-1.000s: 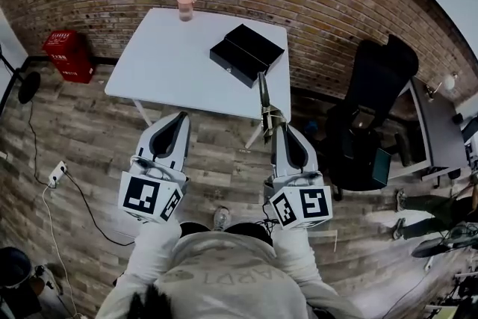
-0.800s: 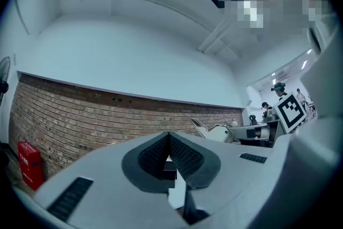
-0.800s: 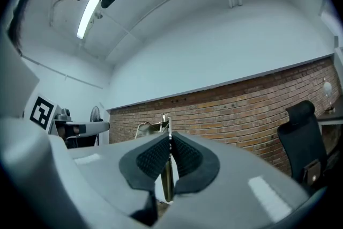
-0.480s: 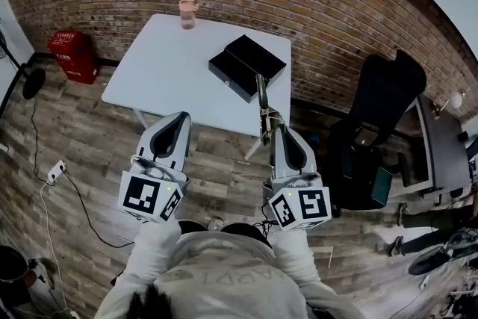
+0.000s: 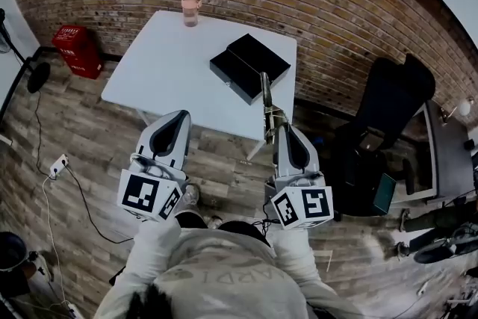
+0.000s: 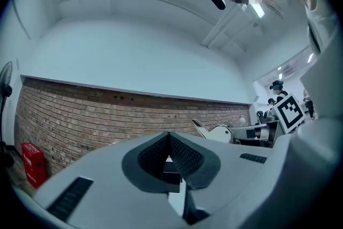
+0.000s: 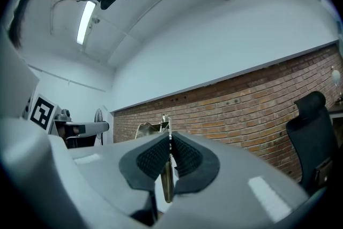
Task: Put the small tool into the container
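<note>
In the head view my right gripper is shut on the small tool, a slender metal piece that sticks out past the jaws toward the table. The right gripper view shows the tool clamped between the black ribbed pads. The container, an open black box, lies on the white table near its right edge, ahead of the tool's tip. My left gripper hangs over the floor before the table, jaws together with nothing held; in its own view the left gripper shows its pads meeting.
A pink cup stands at the table's far edge by the brick wall. A red crate sits on the wooden floor at left, a black office chair at right. Cables and a power strip lie lower left.
The table and box have drawn slightly nearer and lower in the head view. Both grippers keep their pose, the right still holding the tool.
</note>
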